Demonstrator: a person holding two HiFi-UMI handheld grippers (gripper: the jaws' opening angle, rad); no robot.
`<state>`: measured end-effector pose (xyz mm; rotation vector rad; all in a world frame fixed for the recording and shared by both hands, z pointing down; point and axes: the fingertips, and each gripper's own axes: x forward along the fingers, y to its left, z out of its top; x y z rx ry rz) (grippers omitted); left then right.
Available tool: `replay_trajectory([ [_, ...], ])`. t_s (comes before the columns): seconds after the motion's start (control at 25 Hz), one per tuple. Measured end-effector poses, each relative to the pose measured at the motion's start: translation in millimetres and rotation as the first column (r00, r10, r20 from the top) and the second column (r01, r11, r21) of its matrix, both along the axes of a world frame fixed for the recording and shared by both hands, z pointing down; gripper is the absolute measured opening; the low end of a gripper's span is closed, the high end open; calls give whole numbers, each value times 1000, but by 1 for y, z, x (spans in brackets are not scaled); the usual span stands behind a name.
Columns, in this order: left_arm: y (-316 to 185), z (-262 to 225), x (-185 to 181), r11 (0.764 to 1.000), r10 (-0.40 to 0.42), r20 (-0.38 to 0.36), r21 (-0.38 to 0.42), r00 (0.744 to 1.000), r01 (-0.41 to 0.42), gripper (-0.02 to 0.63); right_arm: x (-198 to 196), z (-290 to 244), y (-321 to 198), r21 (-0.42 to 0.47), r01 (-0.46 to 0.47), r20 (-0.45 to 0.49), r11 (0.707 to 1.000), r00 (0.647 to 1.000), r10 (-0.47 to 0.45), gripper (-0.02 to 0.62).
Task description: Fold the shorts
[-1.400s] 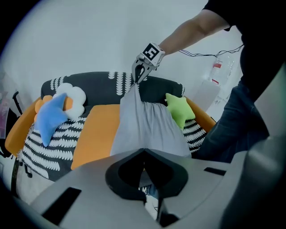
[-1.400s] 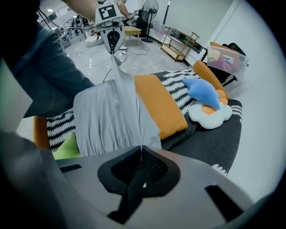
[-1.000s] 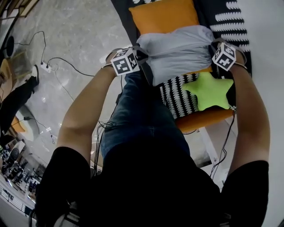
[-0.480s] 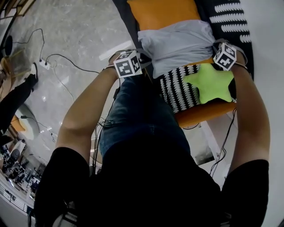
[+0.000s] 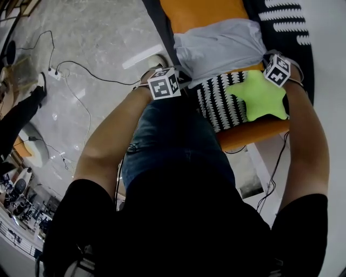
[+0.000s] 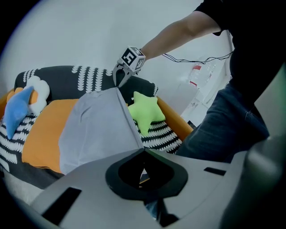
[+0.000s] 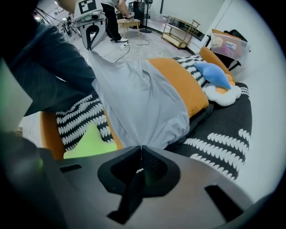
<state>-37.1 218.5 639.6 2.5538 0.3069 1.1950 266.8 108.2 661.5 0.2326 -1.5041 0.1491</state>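
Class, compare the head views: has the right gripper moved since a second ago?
Yes. The right gripper, shut on the shorts, has drawn towards the person: its cube sat beyond the green star cushion, now beside its far tip.

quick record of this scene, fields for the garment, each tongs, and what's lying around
garment: grey shorts, stretched between both tongs, far part resting on the orange cushion
left tongs: shut on one near corner of the shorts
right tongs: shut on the other near corner
nearby: green star pillow, blue pillow
surface: black cover with white pattern
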Motion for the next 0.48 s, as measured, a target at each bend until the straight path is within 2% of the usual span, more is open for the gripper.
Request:
replay_trajectory([
  [0.24, 27, 17, 11, 1000, 8, 3, -23, 1000, -8, 17, 11, 19, 21, -25, 16, -12, 1000, 1000, -16, 12],
  [0.48, 43, 48, 23, 999, -25, 21, -24, 999, 26, 18, 16, 49, 35, -7, -16, -26, 1000, 1000, 16, 14],
])
